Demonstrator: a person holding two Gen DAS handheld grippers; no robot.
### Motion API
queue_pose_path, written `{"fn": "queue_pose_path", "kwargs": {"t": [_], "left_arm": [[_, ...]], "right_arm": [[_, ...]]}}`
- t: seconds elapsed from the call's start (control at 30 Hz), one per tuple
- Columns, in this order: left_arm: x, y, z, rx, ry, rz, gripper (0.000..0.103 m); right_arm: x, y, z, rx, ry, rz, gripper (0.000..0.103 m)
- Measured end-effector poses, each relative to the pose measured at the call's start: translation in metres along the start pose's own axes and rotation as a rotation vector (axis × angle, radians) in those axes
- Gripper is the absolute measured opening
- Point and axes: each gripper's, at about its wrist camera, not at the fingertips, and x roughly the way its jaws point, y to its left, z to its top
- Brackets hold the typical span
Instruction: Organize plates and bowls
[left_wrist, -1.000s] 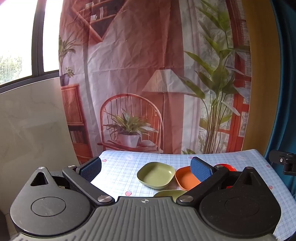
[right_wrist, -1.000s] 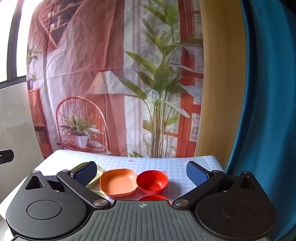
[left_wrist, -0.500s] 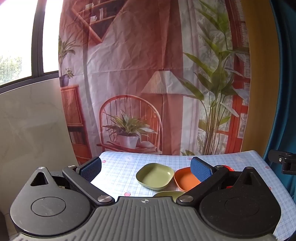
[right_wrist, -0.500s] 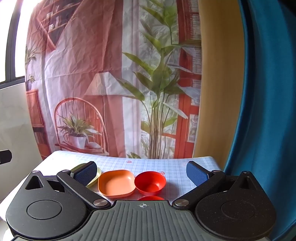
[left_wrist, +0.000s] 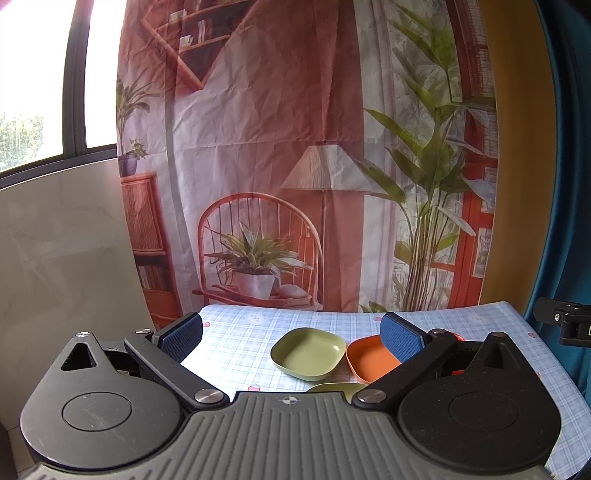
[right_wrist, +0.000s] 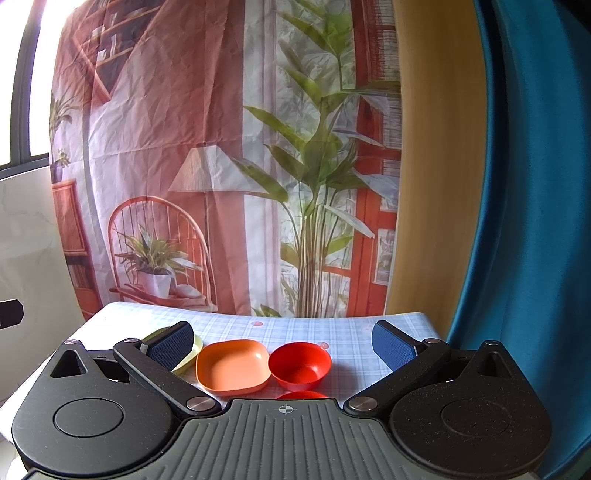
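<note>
A green square bowl (left_wrist: 308, 352) and an orange square bowl (left_wrist: 369, 360) sit side by side on the checked tablecloth (left_wrist: 240, 332). The rim of a green plate (left_wrist: 338, 387) peeks out nearer to me. My left gripper (left_wrist: 291, 338) hovers open above and in front of them, holding nothing. In the right wrist view the orange square bowl (right_wrist: 232, 365) sits beside a red round bowl (right_wrist: 300, 364), with a red plate's rim (right_wrist: 303, 395) nearer and the green bowl (right_wrist: 194, 349) partly hidden behind the left finger. My right gripper (right_wrist: 283, 341) is open and empty.
A printed fabric backdrop (left_wrist: 295, 147) hangs behind the table's far edge. A blue curtain (right_wrist: 524, 221) stands at the right. A marble wall and window (left_wrist: 55, 184) lie to the left. The other gripper's black part (left_wrist: 565, 321) shows at the right edge.
Both views have shifted slightly; the dishes sit a little further left in each frame than a second ago. Both grippers stay open.
</note>
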Motion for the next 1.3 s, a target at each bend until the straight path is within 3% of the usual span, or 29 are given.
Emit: {"fn": "queue_pose_path", "kwargs": {"t": [1.3], "left_arm": [[-0.0030,0.0008,-0.0025,-0.005,-0.017,-0.008,0.103]], "right_arm": [[-0.0049,-0.0024,0.0033,0.000,-0.006,-0.005,0.103]]}}
